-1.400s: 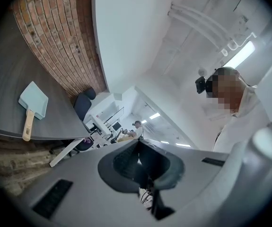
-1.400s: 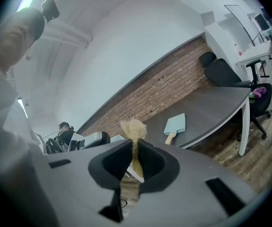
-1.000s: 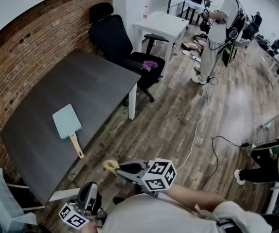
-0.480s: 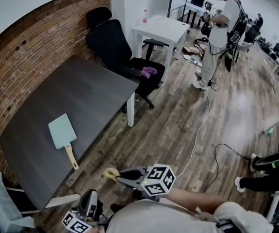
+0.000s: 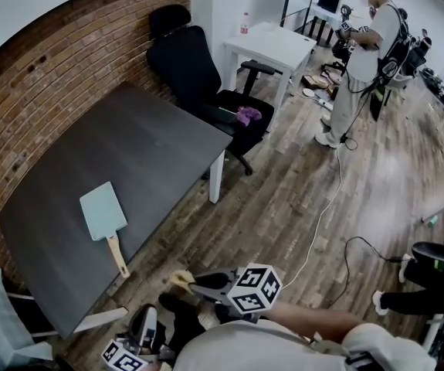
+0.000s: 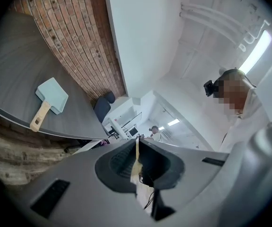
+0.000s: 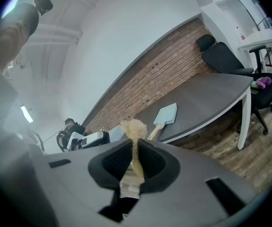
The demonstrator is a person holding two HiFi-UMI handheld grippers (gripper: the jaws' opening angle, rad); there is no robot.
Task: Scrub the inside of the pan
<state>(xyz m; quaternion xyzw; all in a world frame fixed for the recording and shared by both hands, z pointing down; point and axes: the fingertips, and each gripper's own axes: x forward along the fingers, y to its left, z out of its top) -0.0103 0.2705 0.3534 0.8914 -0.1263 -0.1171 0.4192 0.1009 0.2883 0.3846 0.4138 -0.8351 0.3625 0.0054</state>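
Both grippers sit slightly lower in the head view than a second ago, and the whole scene has drifted: the chair (image 5: 194, 68) and the standing person (image 5: 364, 60) now lie further right. On the table (image 5: 144, 137) the pan (image 5: 102, 211) keeps its spot, though it shows a little lower and further left in the frame than it did a second ago

Left gripper (image 6: 136, 142): the jaws are pressed together, with only a hairline seam of light between the pads and nothing caught in them. It hangs at the bottom edge of the head view, off the table, over the person's body

Right gripper (image 7: 135, 144): the jaws are closed on a tan scrubber (image 7: 134, 126), whose fluffy tuft sticks out past the tips while the rest is pinched between the pads. The grip looks the same as in both earlier frames, with the tuft at the tips each time. This gripper is held over the wood floor (image 5: 283, 199), short of the table's near edge

The pan is pale teal and square, and it lies flat on the dark table, alone there. Its wooden handle (image 5: 119, 255) points toward the table edge nearest the person. It is well apart from both grippers and neither touches it. In the right gripper view it shows just past the tuft, to its right; in the left gripper view it lies up and to the left
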